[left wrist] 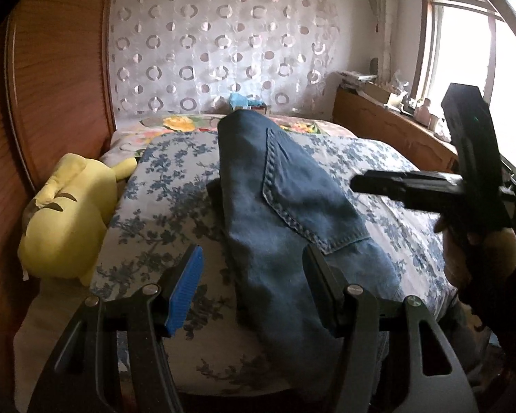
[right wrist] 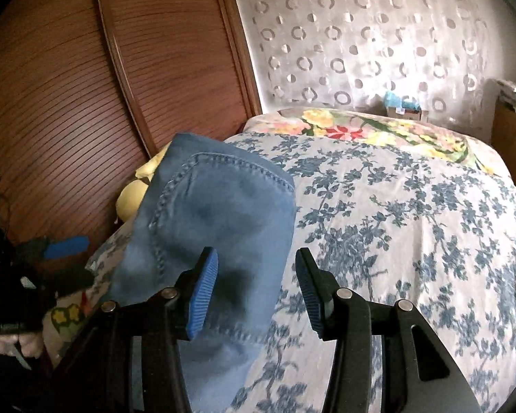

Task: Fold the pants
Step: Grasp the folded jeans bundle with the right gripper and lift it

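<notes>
1 pr jeans (left wrist: 285,206) folded, lying on floral bedspread (left wrist: 168,213). 1 yellow plush (left wrist: 68,216) by wood wardrobe (left wrist: 55,79). Left gripper (left wrist: 254,296) and right gripper (right wrist: 258,292) both apart, gripping nothing; jeans under both.

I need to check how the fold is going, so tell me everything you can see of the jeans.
The jeans are blue denim, faded in patches, folded into a long, narrow bundle lying on the floral bedspread. A back pocket with pale double stitching faces up. The near end hangs over the bed's edge. Neither the left gripper nor the right gripper holds them; both stand open above the cloth.
</notes>
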